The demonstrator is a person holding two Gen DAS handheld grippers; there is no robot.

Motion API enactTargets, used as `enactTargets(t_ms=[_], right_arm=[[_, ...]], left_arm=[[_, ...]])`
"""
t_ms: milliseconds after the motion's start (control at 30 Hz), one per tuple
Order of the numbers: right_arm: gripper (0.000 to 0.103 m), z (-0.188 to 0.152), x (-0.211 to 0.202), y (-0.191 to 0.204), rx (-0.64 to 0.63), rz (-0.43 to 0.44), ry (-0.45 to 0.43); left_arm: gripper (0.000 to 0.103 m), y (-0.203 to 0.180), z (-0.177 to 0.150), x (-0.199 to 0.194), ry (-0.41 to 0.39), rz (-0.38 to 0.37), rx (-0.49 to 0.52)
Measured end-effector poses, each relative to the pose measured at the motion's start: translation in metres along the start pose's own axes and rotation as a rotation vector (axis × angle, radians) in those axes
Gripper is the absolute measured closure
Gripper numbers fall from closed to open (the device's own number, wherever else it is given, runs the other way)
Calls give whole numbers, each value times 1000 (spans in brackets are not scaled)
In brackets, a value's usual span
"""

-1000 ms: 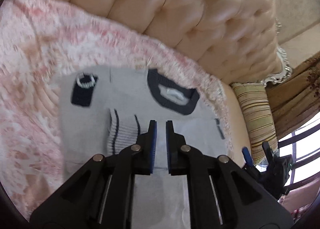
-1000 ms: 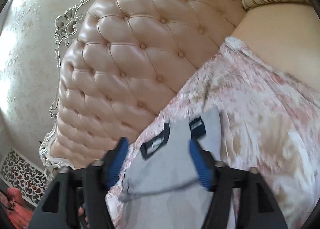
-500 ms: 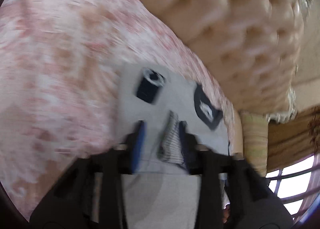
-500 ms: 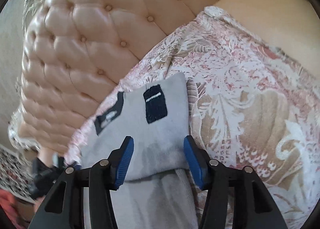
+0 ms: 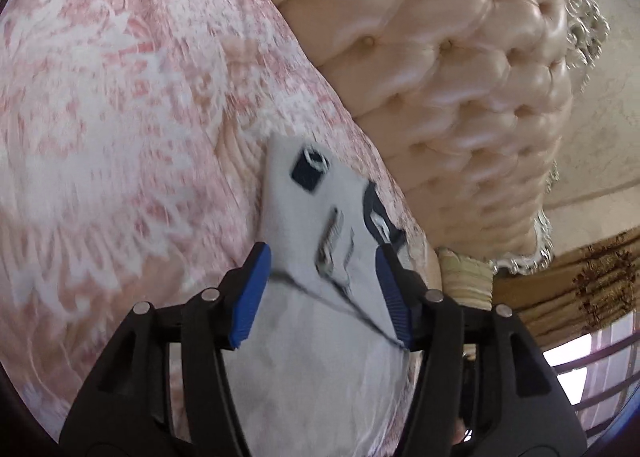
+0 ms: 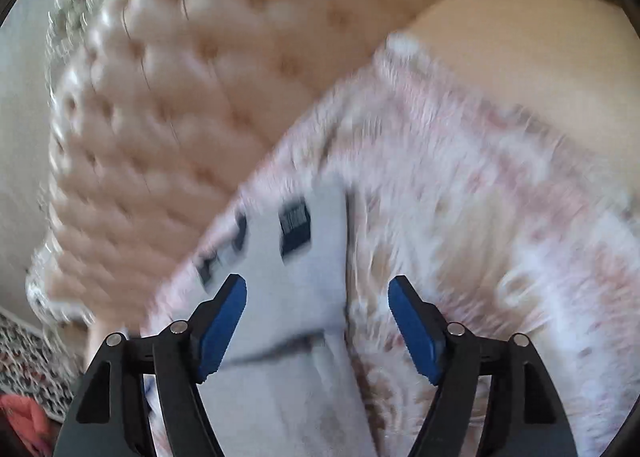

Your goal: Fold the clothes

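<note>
— Pink and white, that is the big blanket (image 5: 112, 105) — it covers most of the sofa seat, right?

— Yes. And behind it stands the puffy sofa back (image 5: 452, 69), shiny and peach, with little buttons pressed into it. It looks blurry from the right camera.

— What lies on the blanket?

— A grey shirt (image 5: 304, 337). It lies flat on the blanket, close to the sofa back. Part of it is folded over, so you see an edge running across it near the claws.

— What is that stripy thing at the side?

— A cushion (image 5: 466, 277) with pale stripes, tucked at the end of the sofa back.

— Now the claws. What does the left gripper (image 5: 322, 293) do?

— Its two blue fingers (image 5: 250, 293) stand wide apart over the shirt. Nothing is pinched between them.

— And the right gripper (image 6: 320, 329)?

— The same — its fingers are spread wide and hold nothing. One sits over the shirt, the other over the blanket, just past the shirt's edge.

— Any small bits on the shirt?

— A dark blue collar (image 5: 378, 217) at the far end, a dark blue patch (image 5: 308, 171) near it, and a stripy cuff (image 5: 334, 237) lying on top, between the two.
</note>
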State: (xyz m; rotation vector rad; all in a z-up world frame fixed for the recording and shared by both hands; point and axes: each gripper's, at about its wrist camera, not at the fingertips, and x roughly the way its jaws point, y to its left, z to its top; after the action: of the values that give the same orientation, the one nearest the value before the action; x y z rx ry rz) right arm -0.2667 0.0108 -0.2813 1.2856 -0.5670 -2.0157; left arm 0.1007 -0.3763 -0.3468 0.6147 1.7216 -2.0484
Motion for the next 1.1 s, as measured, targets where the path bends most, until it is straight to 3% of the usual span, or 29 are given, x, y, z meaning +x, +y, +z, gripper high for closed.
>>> enactTargets(t_ms=[67, 200, 300, 400, 467, 567, 667, 933, 1100], right_arm=[[22, 8, -9, -16, 55, 28, -15], [22, 4, 6, -40, 167, 179, 120], [22, -2, 17, -29, 158, 261, 194], [22, -7, 24, -12, 134, 336, 249], [22, -13, 29, -6, 140, 367, 284], [22, -23, 43, 1, 161, 385, 340], [23, -24, 49, 6, 148, 365, 325], [23, -24, 62, 19, 104, 307, 269], [23, -22, 64, 22, 64, 268, 241]], left_arm=[[43, -4, -11, 9, 36, -20, 7], [41, -3, -24, 19, 75, -81, -42], [27, 14, -21, 12, 24, -151, -173], [27, 31, -16, 1, -28, -153, -268], [27, 35, -16, 4, -17, -163, -308], [26, 29, -19, 21, 23, -184, -327], [26, 25, -20, 42, 31, -192, -352], [26, 34, -10, 53, -80, -191, -429], [26, 26, -4, 54, -120, -164, -338]])
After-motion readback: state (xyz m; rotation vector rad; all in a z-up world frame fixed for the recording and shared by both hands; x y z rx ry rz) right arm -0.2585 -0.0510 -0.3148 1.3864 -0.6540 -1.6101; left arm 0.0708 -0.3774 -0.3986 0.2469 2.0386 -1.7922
